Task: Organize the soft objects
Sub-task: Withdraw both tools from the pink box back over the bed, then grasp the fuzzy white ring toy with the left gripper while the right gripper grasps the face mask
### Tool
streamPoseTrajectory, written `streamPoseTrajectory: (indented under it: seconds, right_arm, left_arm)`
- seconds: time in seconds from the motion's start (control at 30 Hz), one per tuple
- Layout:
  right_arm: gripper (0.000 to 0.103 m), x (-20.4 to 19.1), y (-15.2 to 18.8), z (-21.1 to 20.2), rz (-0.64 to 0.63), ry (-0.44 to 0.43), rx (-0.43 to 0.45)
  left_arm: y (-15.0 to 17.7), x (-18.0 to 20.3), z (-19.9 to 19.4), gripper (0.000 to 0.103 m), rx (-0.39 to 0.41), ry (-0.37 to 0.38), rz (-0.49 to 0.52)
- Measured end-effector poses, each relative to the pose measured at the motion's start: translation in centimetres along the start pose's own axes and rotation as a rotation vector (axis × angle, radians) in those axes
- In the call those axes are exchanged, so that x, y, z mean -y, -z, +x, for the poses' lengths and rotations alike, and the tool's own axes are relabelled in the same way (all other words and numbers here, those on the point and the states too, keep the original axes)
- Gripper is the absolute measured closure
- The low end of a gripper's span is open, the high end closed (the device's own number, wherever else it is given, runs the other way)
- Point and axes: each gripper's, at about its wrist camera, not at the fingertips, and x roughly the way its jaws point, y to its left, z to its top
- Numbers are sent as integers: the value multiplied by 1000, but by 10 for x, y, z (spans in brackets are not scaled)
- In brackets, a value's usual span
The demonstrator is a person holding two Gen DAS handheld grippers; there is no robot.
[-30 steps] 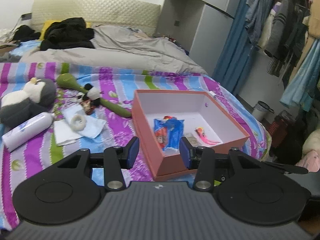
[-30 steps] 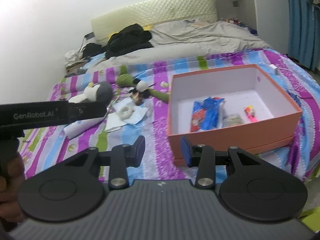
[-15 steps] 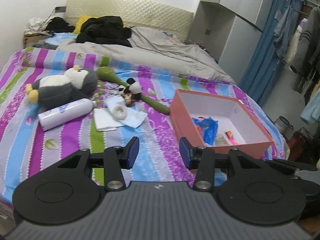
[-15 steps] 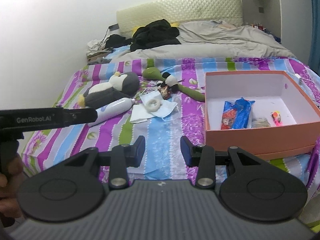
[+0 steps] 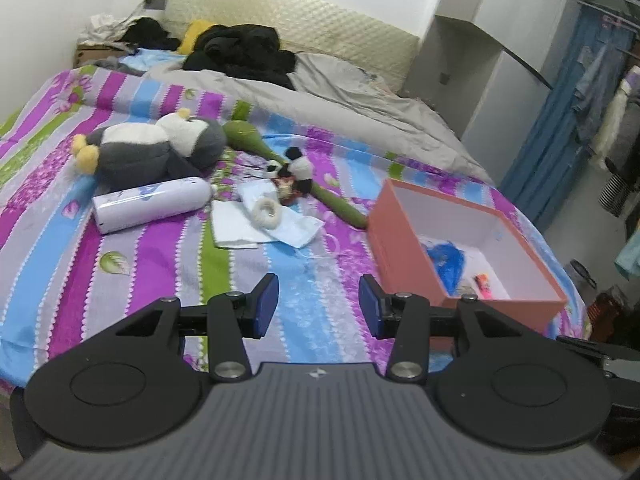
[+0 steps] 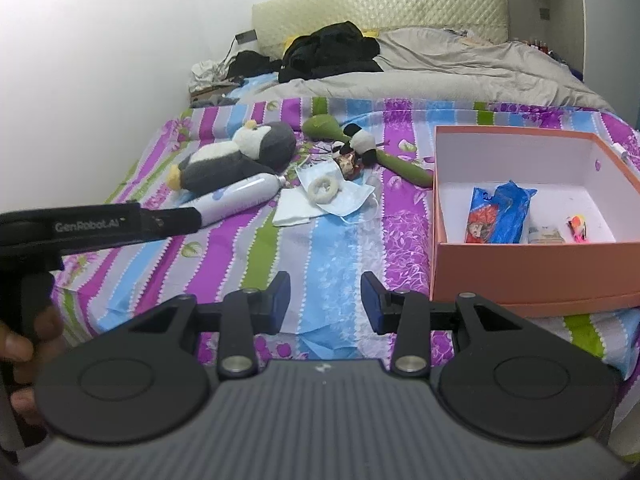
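Observation:
A grey and white plush penguin (image 5: 152, 148) (image 6: 236, 156) lies on the striped bedspread at far left. Beside it rest a white bottle (image 5: 152, 204) (image 6: 236, 200), a small panda on a green stem toy (image 5: 300, 176) (image 6: 368, 150), and a fluffy white ring (image 5: 268, 212) (image 6: 323, 190) on a blue face mask (image 5: 298, 230) (image 6: 352, 196). An orange box (image 5: 400, 240) (image 6: 532, 268) at right holds a blue snack packet (image 6: 500, 216) and small items. My left gripper (image 5: 318, 306) and right gripper (image 6: 325, 302) hover open and empty above the near bedspread.
A grey duvet (image 5: 340, 92) and black clothes (image 5: 244, 50) cover the far half of the bed. A wardrobe (image 5: 500, 52) and hanging garments stand at right. In the right wrist view the other gripper's body (image 6: 92, 224) and a hand (image 6: 24, 344) fill the left edge.
Both views have swung left: the box moved from the centre toward the right, and the penguin, bottle and mask came further into view. Both grippers stayed open and empty.

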Motion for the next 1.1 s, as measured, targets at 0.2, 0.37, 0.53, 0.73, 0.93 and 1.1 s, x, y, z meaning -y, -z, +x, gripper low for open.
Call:
streamPoseTrajectory:
  seconds: [0.2, 0.37, 0.53, 0.73, 0.93, 1.1]
  right_arm:
    - [61, 1, -7, 36, -28, 6, -31]
    - [61, 2, -15, 67, -46, 19, -48]
    - [61, 8, -20, 104, -41, 31, -71]
    - [61, 7, -28, 152, -55, 61, -61]
    - [61, 12, -32, 198, -57, 60, -67]
    - [61, 9, -38, 230, -122, 63, -66]
  left_arm:
    - [0, -28, 28, 53, 12, -29, -70]
    - [-8, -44, 64, 53, 11, -16, -110]
    - [-14, -57, 108, 53, 12, -7, -126]
    - [-21, -82, 166, 53, -13, -20, -149]
    - [-29, -106, 221, 53, -24, -14, -184]
    - [-38, -122, 257, 53, -24, 18, -221]
